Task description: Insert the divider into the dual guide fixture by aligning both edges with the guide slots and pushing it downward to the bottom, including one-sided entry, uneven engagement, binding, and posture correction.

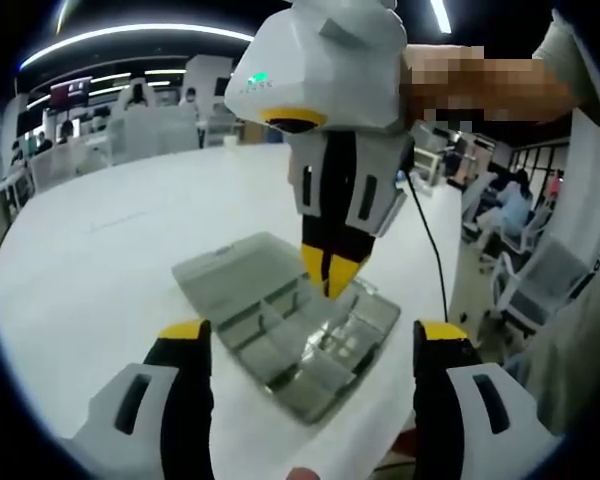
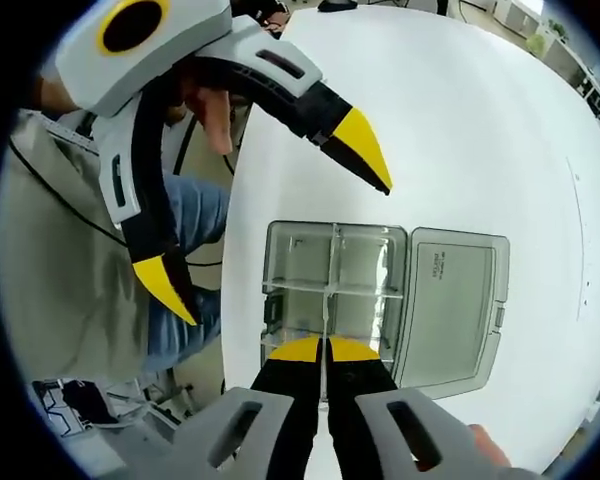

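On the white surface (image 1: pixel 110 250), near its right edge, lies a clear compartment box (image 1: pixel 290 335) with its lid (image 1: pixel 230 270) laid flat open. The right gripper (image 1: pixel 332 285) comes down from above, its yellow-tipped fingers (image 1: pixel 340 272) pressed together over a thin clear divider (image 1: pixel 315 310) inside the box. The left gripper (image 1: pixel 310 345) hovers in the foreground, fingers (image 1: pixel 185 340) spread wide apart.

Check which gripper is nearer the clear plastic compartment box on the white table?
Right. The right gripper is down in the clear plastic compartment box, jaws closed on a thin clear divider. The left gripper sits back from the box's near edge, jaws wide open.
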